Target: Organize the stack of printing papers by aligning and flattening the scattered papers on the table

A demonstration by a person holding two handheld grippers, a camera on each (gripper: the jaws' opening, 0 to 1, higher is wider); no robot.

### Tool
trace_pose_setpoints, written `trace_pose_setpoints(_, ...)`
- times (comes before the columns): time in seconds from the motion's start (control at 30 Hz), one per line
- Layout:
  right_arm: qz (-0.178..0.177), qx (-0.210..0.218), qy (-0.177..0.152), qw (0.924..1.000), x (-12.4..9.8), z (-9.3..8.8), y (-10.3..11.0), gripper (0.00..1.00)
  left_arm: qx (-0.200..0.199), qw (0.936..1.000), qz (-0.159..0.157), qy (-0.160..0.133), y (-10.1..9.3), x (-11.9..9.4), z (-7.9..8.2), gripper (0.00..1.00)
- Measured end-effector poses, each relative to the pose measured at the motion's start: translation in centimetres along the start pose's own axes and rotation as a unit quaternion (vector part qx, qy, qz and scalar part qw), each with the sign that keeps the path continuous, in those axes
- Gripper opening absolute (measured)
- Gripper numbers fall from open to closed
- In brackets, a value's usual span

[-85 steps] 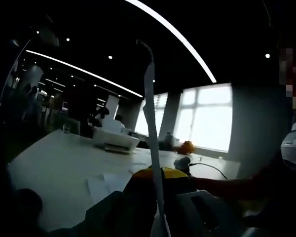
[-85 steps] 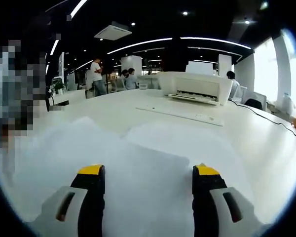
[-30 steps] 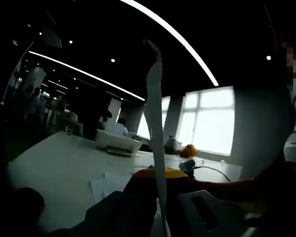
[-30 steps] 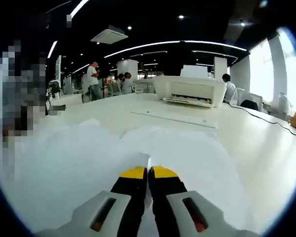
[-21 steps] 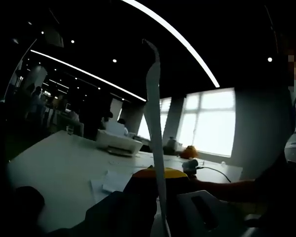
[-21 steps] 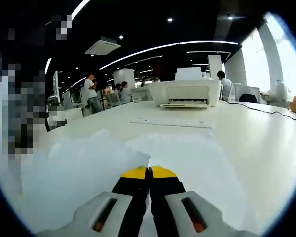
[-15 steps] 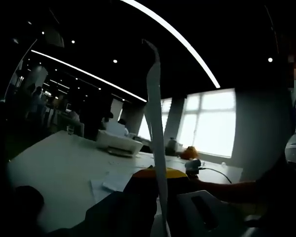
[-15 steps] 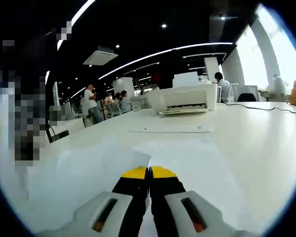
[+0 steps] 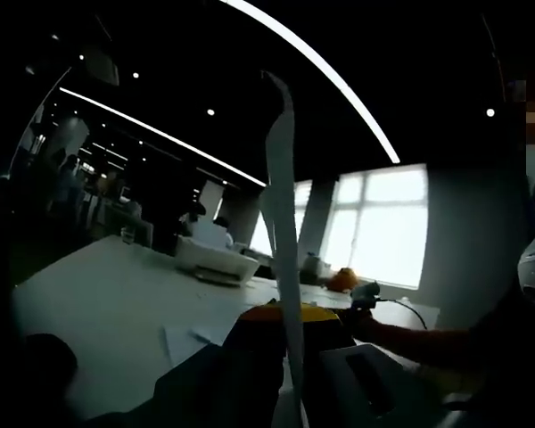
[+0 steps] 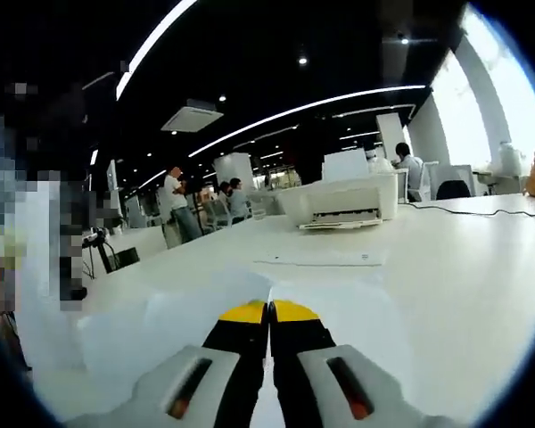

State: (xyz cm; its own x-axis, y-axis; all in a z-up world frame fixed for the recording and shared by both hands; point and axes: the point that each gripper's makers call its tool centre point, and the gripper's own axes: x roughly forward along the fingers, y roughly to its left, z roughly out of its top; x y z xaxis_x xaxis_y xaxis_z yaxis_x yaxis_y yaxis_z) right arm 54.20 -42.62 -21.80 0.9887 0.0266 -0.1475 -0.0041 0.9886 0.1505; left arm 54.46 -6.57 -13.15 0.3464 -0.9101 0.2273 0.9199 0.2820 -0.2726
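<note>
- The left gripper (image 9: 285,312) is clenched on a sheet of paper (image 9: 283,205) seen edge-on: a thin pale strip rising from between the yellow-tipped jaws up towards the ceiling lights, long axis straight along the jaws.
- Left of and below those jaws, more loose sheets (image 9: 189,340) lie flat on the white table (image 9: 98,294), near the gripper and a little apart from the held sheet.
- Further off on the table in the left gripper view stands a white printer (image 9: 216,260); to its right, by the bright windows, an orange object (image 9: 341,279), and a sleeved forearm reaching in from the right with something grey at its end, too dim to name.
- In the right gripper view the right gripper (image 10: 269,312) is also closed, its jaws pinching the near edge of a white sheet (image 10: 205,312) that spreads flat ahead and to the left on the table (image 10: 464,267).
- That sheet lies right at the jaw tips, with a second overlapping sheet (image 10: 357,312) to the right; edges are not yet square to each other.
- Beyond, well apart, a long flat paper (image 10: 316,259) and the printer (image 10: 343,203) with a cable (image 10: 477,212) trailing right; nothing stands between the jaws and the papers.
- Judgement: the right gripper is nearer the table pile, so bringing the left one's lifted sheet down onto it looks the likely next move; flimsy paper may buckle.
</note>
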Motion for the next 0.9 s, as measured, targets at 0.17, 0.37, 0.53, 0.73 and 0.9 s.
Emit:
trace_pose_setpoints(0.17, 0.018, -0.016, -0.017, 0.9996, -1.1, 2.4, 2.3, 0.00, -0.008, 0.9999, 0.008, -0.010, 0.8, -0.2, 0.4, 0.06)
trace_pose_setpoints(0.37, 0.040, -0.026, -0.034, 0.9983, -1.6, 4.7, 3.8, 0.00, -0.016, 0.9996, 0.017, -0.017, 1.3, -0.4, 0.2, 0.06)
trace_pose_setpoints(0.53, 0.053, -0.016, -0.067, 0.9962, -1.8, 7.3, 4.0, 0.00, -0.022, 0.9994, 0.019, -0.018, 1.4, -0.4, 0.0, 0.06)
trace_pose_setpoints(0.73, 0.074, 0.000, -0.115, 0.9906, -2.5, 10.7, 4.8, 0.00, -0.026, 0.9993, 0.019, -0.021, 1.4, -0.3, 0.0, 0.06)
trace_pose_setpoints(0.9, 0.081, -0.006, -0.137, 0.9872, -3.1, 12.4, 5.3, 0.00, -0.031, 0.9990, 0.022, -0.024, 1.5, -0.3, -0.1, 0.06)
